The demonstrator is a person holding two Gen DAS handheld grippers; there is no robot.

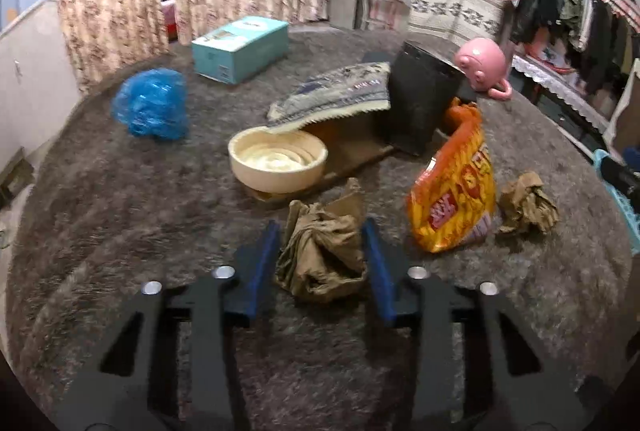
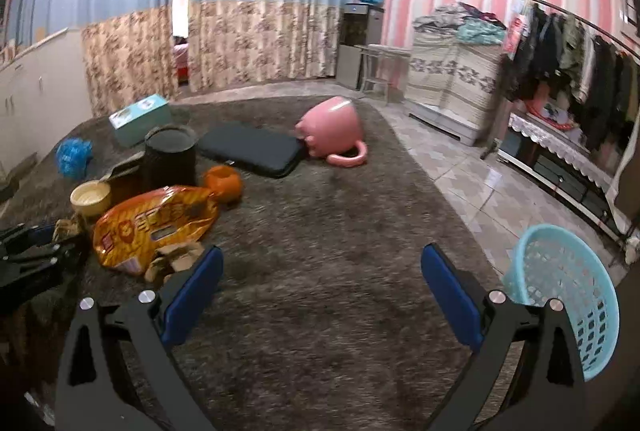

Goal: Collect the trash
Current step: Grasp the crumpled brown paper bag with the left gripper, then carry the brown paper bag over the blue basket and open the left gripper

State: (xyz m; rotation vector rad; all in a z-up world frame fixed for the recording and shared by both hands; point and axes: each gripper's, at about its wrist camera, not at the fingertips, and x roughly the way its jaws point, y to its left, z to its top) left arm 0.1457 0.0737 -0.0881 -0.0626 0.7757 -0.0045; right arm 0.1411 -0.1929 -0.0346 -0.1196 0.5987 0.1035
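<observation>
A crumpled brown paper wad [image 1: 322, 255] lies on the grey carpet between the blue pads of my left gripper [image 1: 322, 251], whose jaws stand close on both sides of it; I cannot tell whether they grip it. An orange snack bag [image 1: 454, 191] and a second brown paper wad [image 1: 526, 205] lie to its right. My right gripper [image 2: 322, 285] is wide open and empty over bare carpet. The snack bag [image 2: 156, 227] and a paper wad [image 2: 176, 259] lie to its left. A light-blue mesh basket [image 2: 568, 295] stands at its right. The left gripper [image 2: 36, 251] shows at the left edge.
A cream bowl [image 1: 278, 161], a black bin [image 1: 422, 99], a patterned cloth [image 1: 336, 97], a blue plastic bag [image 1: 152, 103], a teal box [image 1: 240, 49] and a pink pig-shaped mug [image 1: 482, 67] lie further back. A black flat case [image 2: 252, 149] and an orange object [image 2: 224, 183] lie on the carpet. Tiled floor [image 2: 472, 183] lies to the right.
</observation>
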